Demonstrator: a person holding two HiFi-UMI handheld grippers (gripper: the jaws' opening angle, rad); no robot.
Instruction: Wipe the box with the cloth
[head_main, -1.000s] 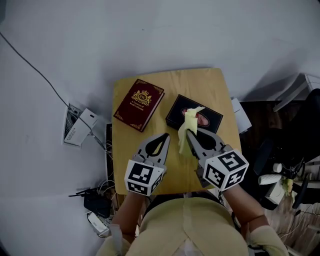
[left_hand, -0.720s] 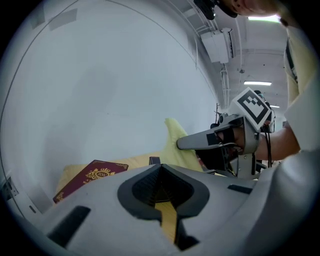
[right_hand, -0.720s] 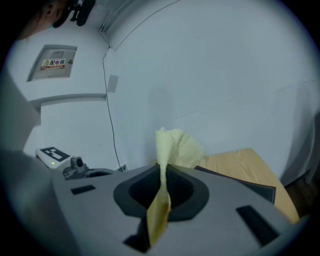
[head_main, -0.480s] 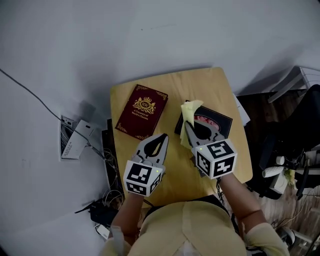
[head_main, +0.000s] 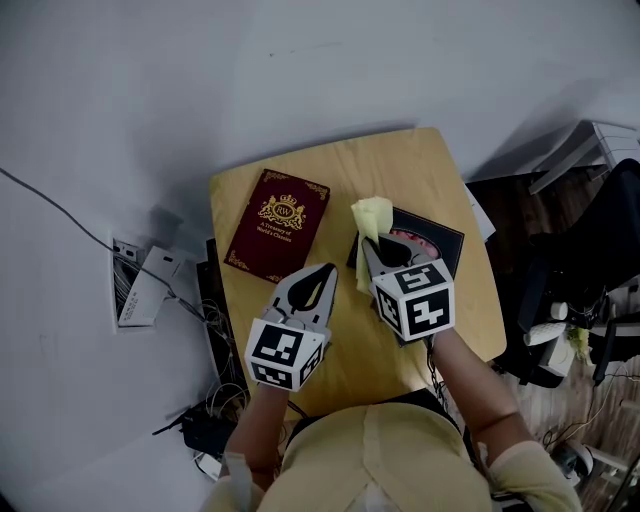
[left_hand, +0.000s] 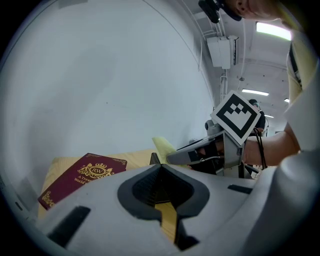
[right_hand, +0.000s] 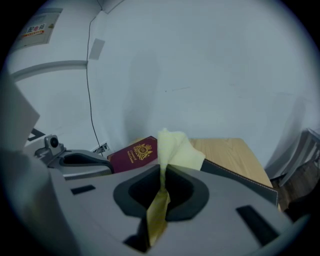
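Small wooden table (head_main: 420, 165) by a white wall, two grippers over it.
Yellow cloth (head_main: 372, 215) clamped in right gripper (head_main: 366, 248), sticking up past its tips, box (head_main: 445, 240) just ahead-right of it; left gripper (head_main: 328, 272) closed and empty, book (head_main: 275, 222) ahead of it.

The maroon book (head_main: 277, 225) on the counter (head_main: 400, 165) is carrying the only print that is coming out clearly: a gold crowned crest (left_hand: 96, 171) enclosing the letters "RW". Under the crest two gold lines are running, beginning "A Trea" and "World"; the rest is coming out too small in the head view and is being cut off by the tool's body in the left gripper view.

The cube (head_main: 287, 355) on the left tool (head_main: 328, 270) and the cube (head_main: 415, 300) on the right tool (head_main: 366, 248) are showing black-and-white square markers, patterns without letters.

On the wall in the right gripper view, a label (right_hand: 37, 29) with a red band is showing characters too small to be read.
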